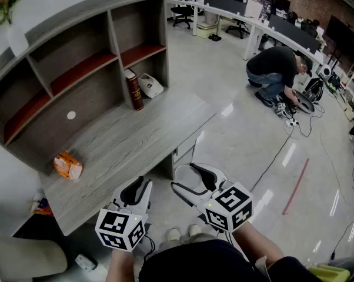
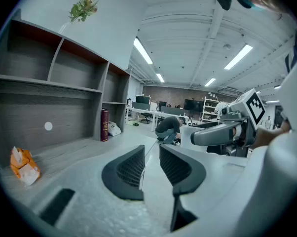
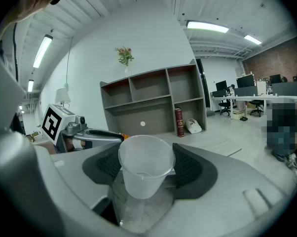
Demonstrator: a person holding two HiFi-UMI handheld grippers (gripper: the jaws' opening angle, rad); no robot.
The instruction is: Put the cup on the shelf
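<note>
A clear plastic cup (image 3: 144, 174) stands upright between the dark pads of my right gripper (image 3: 146, 155), which is shut on its sides. In the head view that gripper (image 1: 193, 180) hovers over the floor off the desk's front corner, jaws wide, and I cannot make out the cup there. My left gripper (image 1: 139, 187) hangs beside it at the desk's front edge. Its jaws stand close together with only a narrow slit and nothing between them (image 2: 149, 163). The grey shelf unit (image 1: 77, 69) with reddish boards rises at the back of the desk (image 1: 124, 140).
On the desk lie an orange packet (image 1: 67, 165), a red book (image 1: 134, 90) standing upright and a white bag (image 1: 150, 86). A flower vase (image 1: 6, 7) tops the shelf. A person (image 1: 277, 69) crouches over cables on the glossy floor at the far right.
</note>
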